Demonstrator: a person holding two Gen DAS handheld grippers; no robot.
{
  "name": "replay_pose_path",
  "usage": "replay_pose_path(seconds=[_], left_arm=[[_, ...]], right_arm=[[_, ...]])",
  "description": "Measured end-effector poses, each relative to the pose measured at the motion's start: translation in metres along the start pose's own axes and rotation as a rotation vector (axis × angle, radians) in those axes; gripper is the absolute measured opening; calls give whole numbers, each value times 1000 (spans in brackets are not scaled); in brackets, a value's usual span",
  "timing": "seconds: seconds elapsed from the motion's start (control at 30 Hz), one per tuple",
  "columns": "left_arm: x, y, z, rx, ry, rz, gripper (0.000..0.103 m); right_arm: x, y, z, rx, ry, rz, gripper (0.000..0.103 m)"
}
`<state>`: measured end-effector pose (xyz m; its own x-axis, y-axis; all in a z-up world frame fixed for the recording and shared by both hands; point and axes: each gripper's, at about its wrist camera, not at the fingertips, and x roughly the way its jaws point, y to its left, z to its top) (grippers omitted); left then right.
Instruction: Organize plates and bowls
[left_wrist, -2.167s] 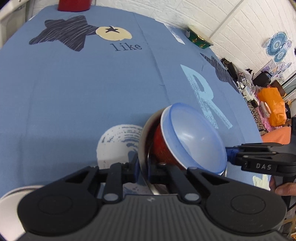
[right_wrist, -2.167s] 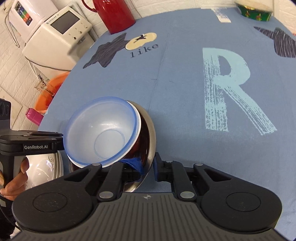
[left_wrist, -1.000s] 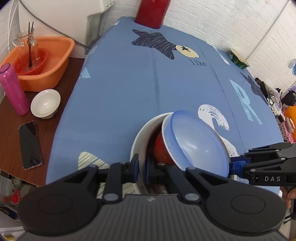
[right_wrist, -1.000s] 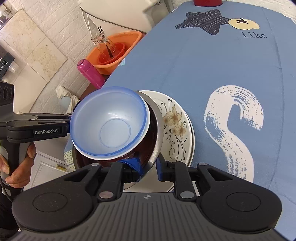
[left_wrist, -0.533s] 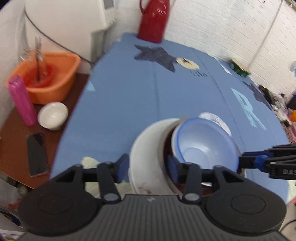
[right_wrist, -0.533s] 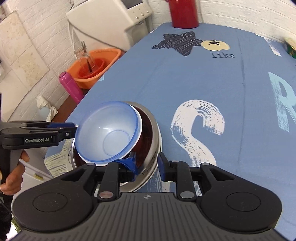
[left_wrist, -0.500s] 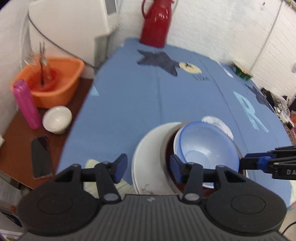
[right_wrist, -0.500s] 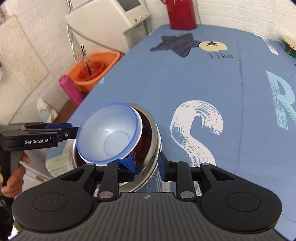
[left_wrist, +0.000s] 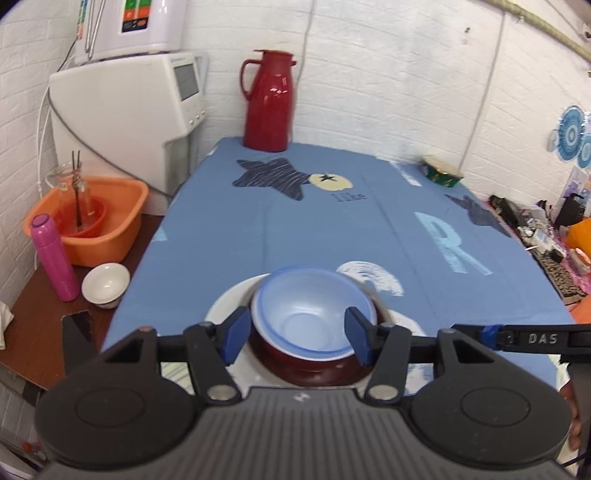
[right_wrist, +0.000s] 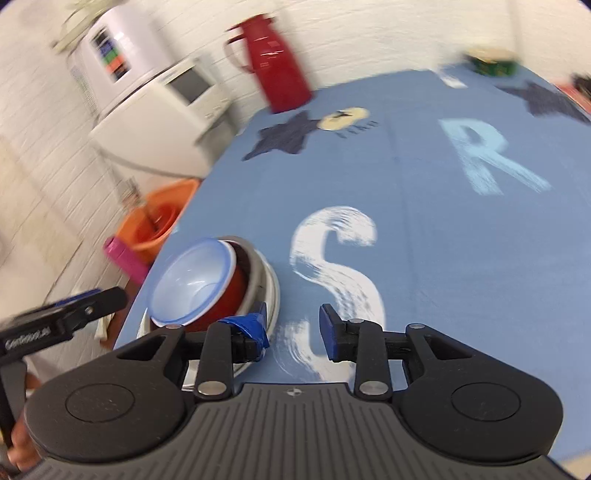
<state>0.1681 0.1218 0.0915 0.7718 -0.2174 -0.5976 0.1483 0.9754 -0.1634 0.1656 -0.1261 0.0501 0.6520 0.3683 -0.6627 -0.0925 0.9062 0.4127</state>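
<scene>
I am holding my left gripper (left_wrist: 295, 338) wide open with nothing in it, its blue pads flanking the stack without touching. The stack is sitting near the table's (left_wrist: 332, 229) near-left corner: a blue bowl (left_wrist: 310, 314) nested in a red bowl (left_wrist: 310, 365), inside a steel bowl (right_wrist: 258, 273), all on a white plate (left_wrist: 229, 302). It is lying dead ahead of my left jaws, so that hand is nearer. My right gripper (right_wrist: 291, 326) is hanging open and empty too, with the stack off to its left, just beside its left pad.
</scene>
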Motion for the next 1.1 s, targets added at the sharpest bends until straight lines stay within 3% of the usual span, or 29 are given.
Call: replay_pose_path(seconds=[0.1, 0.27, 0.43, 0.5, 0.57, 0.83, 0.97, 1.1], left_arm=[[-9, -18, -7, 1, -22, -34, 56], [-25, -46, -19, 18, -64, -62, 58], [-43, -70, -36, 2, -123, -76, 58], [-51, -78, -49, -6, -153, -76, 60], [-57, -87, -66, -3, -160, -63, 60], [-72, -118, -145, 108, -90, -63, 60], [-71, -125, -168, 134, -69, -56, 61], [-62, -126, -176, 132, -69, -16, 61]], right_arm=[[-11, -16, -16, 116, -50, 72, 18], [-23, -24, -30, 142, -139, 180, 19], [-48, -25, -41, 184, -280, 193, 20], [-62, -28, -58, 203, -345, 152, 20], [-75, -28, -75, 197, -370, 57, 21], [-135, -32, -153, 78, -529, -177, 22], [-135, -43, -188, 72, -518, -279, 23], [-123, -54, -193, 77, -460, -360, 23]])
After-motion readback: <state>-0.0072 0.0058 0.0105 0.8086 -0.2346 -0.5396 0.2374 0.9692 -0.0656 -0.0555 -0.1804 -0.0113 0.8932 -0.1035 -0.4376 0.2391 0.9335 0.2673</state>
